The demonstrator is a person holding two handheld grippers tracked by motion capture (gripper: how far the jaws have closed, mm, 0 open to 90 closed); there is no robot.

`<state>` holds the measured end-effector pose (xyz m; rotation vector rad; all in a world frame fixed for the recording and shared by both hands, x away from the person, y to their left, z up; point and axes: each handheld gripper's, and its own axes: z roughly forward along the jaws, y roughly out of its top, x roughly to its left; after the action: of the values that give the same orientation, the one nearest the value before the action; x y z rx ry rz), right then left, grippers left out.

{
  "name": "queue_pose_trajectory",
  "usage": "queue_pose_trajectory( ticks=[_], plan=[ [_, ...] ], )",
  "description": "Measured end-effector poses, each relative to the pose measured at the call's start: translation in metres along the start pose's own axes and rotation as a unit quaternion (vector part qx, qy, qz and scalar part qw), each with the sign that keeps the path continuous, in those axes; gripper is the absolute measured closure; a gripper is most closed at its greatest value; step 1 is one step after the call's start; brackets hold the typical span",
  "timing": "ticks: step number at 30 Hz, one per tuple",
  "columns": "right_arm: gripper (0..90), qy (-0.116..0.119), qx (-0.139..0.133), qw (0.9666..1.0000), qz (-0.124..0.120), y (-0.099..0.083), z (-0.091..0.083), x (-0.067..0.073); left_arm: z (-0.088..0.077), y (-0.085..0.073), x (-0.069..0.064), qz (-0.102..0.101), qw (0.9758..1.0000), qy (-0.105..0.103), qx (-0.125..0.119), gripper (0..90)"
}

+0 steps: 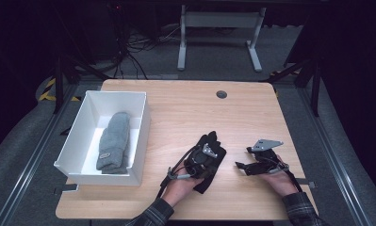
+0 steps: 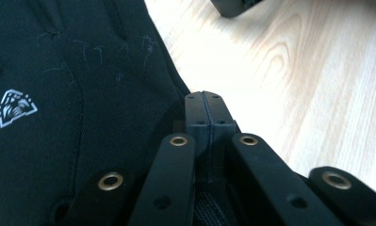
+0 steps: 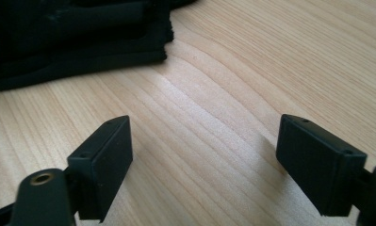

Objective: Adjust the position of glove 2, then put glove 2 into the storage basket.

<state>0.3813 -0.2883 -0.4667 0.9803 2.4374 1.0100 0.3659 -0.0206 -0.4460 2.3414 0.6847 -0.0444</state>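
A black glove (image 1: 210, 140) lies flat on the wooden table (image 1: 185, 108), near the front middle. My left gripper (image 1: 217, 149) rests over it, and a hand holds it from below. In the left gripper view the jaws (image 2: 205, 113) are shut, pad against pad, at the glove's (image 2: 58, 94) right edge; nothing shows between the pads. A small white logo marks the glove. My right gripper (image 1: 242, 165) sits just right of the glove, low over bare wood. Its jaws (image 3: 204, 127) stand wide open and hold nothing, with the glove's (image 3: 72, 37) cuff beyond them at the upper left.
A white open box (image 1: 143, 136) stands at the table's left, with a grey knitted mitten (image 1: 114, 141) lying inside. A round cable hole (image 1: 221, 94) sits near the far edge. Bare wood stretches behind and to the right of the glove. Beyond the table, a desk frame and cables.
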Motion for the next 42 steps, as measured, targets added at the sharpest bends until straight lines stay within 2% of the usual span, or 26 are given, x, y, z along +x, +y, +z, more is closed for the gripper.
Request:
queue_pose_trajectory(
  ticks=[5, 8, 21, 24, 30, 31, 34, 35, 36, 37, 38, 39, 42],
  plan=[
    [14.1, -0.002, -0.009, 1.0, 0.002, -0.002, 0.002, -0.001, -0.007, -0.006, 0.002, 0.003, 0.9999, 0.001, 0.01, 90.0],
    [14.0, -0.003, -0.008, 1.0, 0.002, -0.002, 0.002, -0.001, -0.012, -0.011, 0.002, 0.017, 0.9996, 0.005, 0.02, 90.0],
    [14.0, -0.002, -0.008, 1.0, 0.002, -0.002, 0.002, -0.001, -0.031, -0.031, 0.011, 0.029, 0.999, 0.005, 0.033, 90.0],
    [14.0, -0.003, -0.008, 1.0, 0.002, -0.002, 0.002, -0.001, -0.033, -0.033, 0.011, 0.03, 0.9989, 0.006, 0.036, 90.0],
    [13.9, -0.003, -0.008, 1.0, 0.003, -0.002, 0.002, -0.001, -0.039, -0.032, 0.009, 0.048, 0.9981, 0.004, 0.038, 90.0],
    [13.9, -0.002, -0.009, 1.0, 0.003, -0.002, 0.002, -0.001, -0.045, -0.029, 0.008, 0.058, 0.9977, 0.005, 0.035, 88.0],
    [13.9, -0.002, -0.009, 1.0, 0.003, -0.002, 0.002, -0.001, -0.053, -0.024, 0.01, 0.069, 0.9971, 0.008, 0.029, 72.4],
    [13.9, -0.002, -0.009, 1.0, 0.003, -0.002, 0.002, -0.001, -0.053, -0.024, 0.01, 0.069, 0.9971, 0.008, 0.029, 66.8],
    [13.9, -0.003, -0.008, 1.0, 0.002, -0.002, 0.002, -0.001, -0.055, -0.022, 0.011, 0.074, 0.9969, 0.014, 0.022, 66.8],
    [13.9, -0.002, -0.009, 1.0, 0.003, -0.002, 0.002, -0.001, -0.057, -0.02, 0.013, 0.076, 0.9969, 0.016, 0.018, 55.9],
    [13.9, -0.002, -0.009, 1.0, 0.003, -0.002, 0.002, -0.001, -0.057, -0.02, 0.013, 0.076, 0.9969, 0.016, 0.018, 51.4],
    [13.9, -0.003, -0.008, 1.0, 0.002, -0.002, 0.002, -0.001, -0.058, -0.017, 0.015, 0.079, 0.9965, 0.019, 0.017, 51.4],
    [13.9, -0.002, -0.009, 1.0, 0.003, -0.002, 0.002, -0.001, -0.057, -0.012, 0.02, 0.091, 0.9953, 0.028, 0.017, 37.9]
  ],
)
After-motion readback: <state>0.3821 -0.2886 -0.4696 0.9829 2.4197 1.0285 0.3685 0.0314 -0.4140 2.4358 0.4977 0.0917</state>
